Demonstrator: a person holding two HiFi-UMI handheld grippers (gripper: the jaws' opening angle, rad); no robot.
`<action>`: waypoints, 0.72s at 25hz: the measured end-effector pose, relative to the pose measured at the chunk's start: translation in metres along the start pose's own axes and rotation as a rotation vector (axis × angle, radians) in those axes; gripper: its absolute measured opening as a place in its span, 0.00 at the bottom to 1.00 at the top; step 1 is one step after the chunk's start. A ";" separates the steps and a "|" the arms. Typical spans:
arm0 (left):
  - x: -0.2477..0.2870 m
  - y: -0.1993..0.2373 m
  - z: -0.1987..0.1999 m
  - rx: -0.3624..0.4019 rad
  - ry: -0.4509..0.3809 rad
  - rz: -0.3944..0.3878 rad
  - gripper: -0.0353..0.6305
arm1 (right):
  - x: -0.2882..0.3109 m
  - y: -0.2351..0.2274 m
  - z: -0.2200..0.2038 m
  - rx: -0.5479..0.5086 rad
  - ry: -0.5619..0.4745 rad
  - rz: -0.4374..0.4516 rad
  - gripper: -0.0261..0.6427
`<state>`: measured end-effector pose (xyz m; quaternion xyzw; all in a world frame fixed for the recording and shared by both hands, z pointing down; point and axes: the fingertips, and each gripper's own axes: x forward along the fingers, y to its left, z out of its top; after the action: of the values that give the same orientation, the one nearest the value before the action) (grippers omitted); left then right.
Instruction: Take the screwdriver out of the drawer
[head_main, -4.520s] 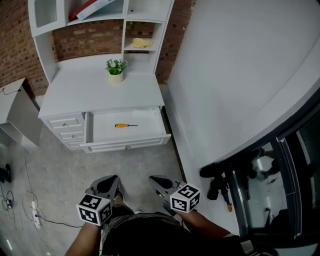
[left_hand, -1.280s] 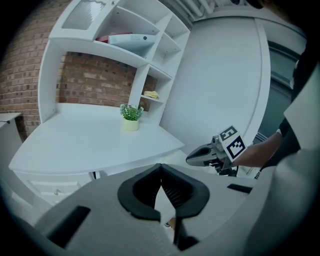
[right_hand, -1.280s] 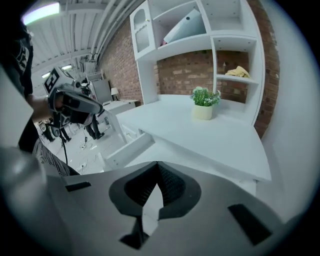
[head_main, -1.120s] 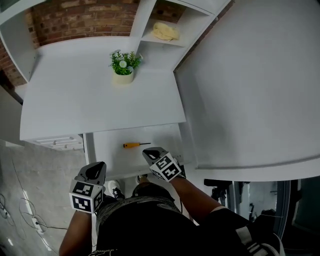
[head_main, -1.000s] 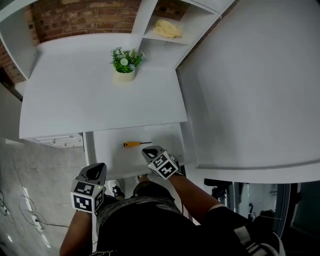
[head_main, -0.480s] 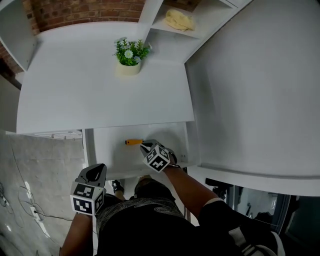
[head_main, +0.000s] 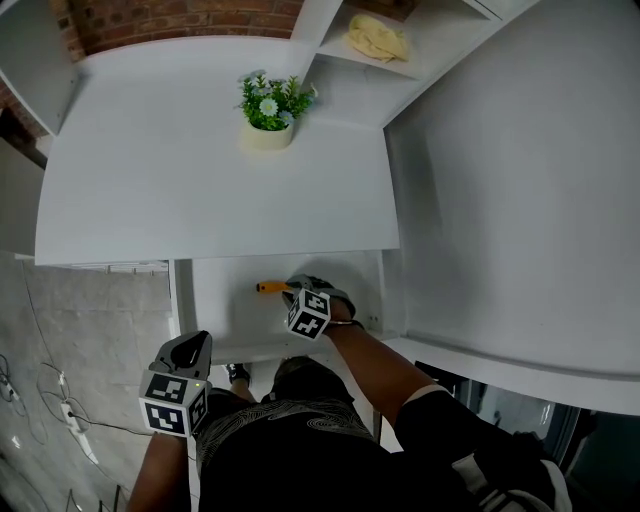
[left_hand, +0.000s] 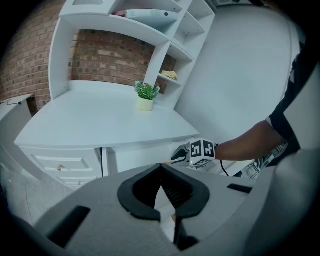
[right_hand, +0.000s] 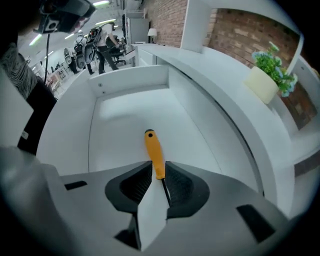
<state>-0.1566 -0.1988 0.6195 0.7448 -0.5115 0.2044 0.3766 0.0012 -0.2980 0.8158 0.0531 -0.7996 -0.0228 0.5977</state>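
Head view: the right gripper (head_main: 292, 293) was down inside the open drawer (head_main: 225, 315). Only the orange handle end of the screwdriver (head_main: 268, 287) showed past it.

Right gripper view gave the rest. The jaws stood apart, having just been opening. The screwdriver lay flat on the drawer floor, shaft and near handle end between the jaws, handle extending beyond the tips, pads not pressing.

Left gripper (left_hand: 161, 167) view: jaws together, outside the drawer.

Left gripper (head_main: 192, 346) and right gripper (head_main: 296, 289) are both chunky grey plastic with black ribbed pads (right_hand: 131, 188), each carrying a white cube (head_main: 168, 405) of black square markers. Person's wearing a black patterned top (head_main: 290, 440) at 6 o'clock, with a dark white-striped sleeve (head_main: 445, 440) around 5.
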 end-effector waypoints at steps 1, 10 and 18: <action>0.000 0.000 0.000 -0.006 -0.002 0.001 0.08 | 0.003 0.000 0.000 -0.027 0.011 0.005 0.15; -0.002 0.011 -0.001 -0.040 -0.003 0.034 0.08 | 0.023 0.003 -0.003 -0.185 0.075 0.052 0.18; -0.003 0.013 -0.005 -0.068 -0.003 0.048 0.08 | 0.031 0.003 -0.003 -0.199 0.085 0.078 0.20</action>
<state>-0.1697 -0.1961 0.6251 0.7195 -0.5364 0.1944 0.3961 -0.0053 -0.2984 0.8468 -0.0367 -0.7688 -0.0764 0.6339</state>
